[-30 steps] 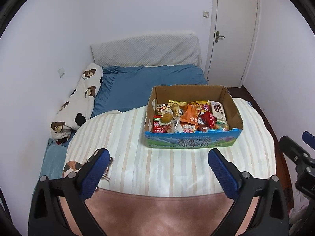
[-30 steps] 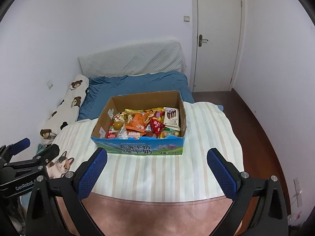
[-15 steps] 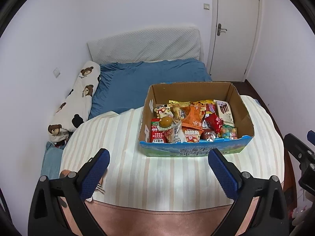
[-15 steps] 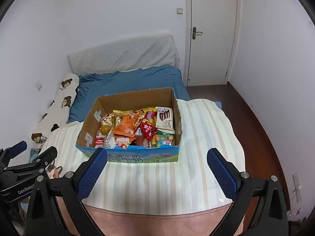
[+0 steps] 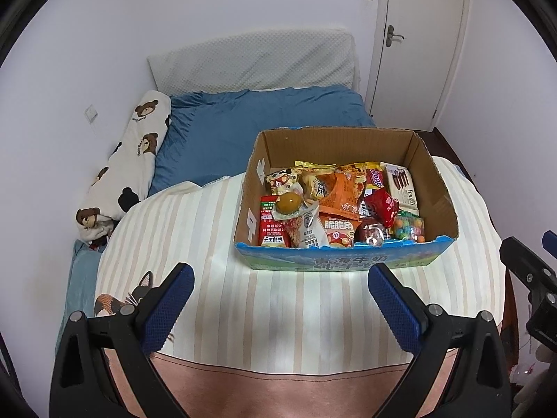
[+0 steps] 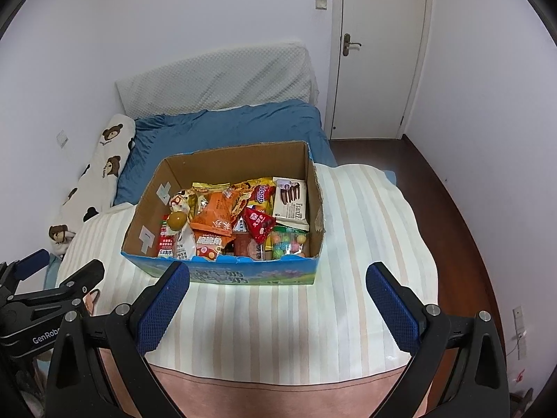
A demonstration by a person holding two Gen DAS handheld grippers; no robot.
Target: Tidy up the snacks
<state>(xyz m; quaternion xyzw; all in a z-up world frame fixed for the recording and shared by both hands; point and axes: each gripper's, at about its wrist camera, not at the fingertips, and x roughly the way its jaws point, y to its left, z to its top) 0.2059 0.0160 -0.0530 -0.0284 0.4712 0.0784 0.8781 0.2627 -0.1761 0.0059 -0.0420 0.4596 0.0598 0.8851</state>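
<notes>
An open cardboard box (image 5: 435, 177) (image 6: 149, 202) with a blue printed front stands on a striped cloth (image 5: 216, 244) (image 6: 369, 230). Inside lie several snack packs: an orange bag (image 5: 339, 191) (image 6: 217, 210), a red triangular pack (image 5: 383, 205) (image 6: 259, 224), a white wafer pack (image 5: 400, 184) (image 6: 290, 198), a bag of coloured candies (image 5: 409, 226) (image 6: 289, 242). My left gripper (image 5: 282, 308) stands open just short of the box front, holding nothing. My right gripper (image 6: 278, 308) is open too, its left finger (image 6: 163, 303) near the box's front left corner.
The cloth covers a rounded table whose pink edge (image 5: 278, 393) is nearest me. Behind it are a blue bed (image 5: 250, 122), a bear-print pillow (image 5: 128, 163), a white headboard cushion (image 6: 216, 80) and a shut door (image 6: 379, 52). Dark wood floor (image 6: 452, 188) lies on the right.
Both grippers have moved forward toward the box, which now looks larger and nearer in both views. Their jaws stay open.
</notes>
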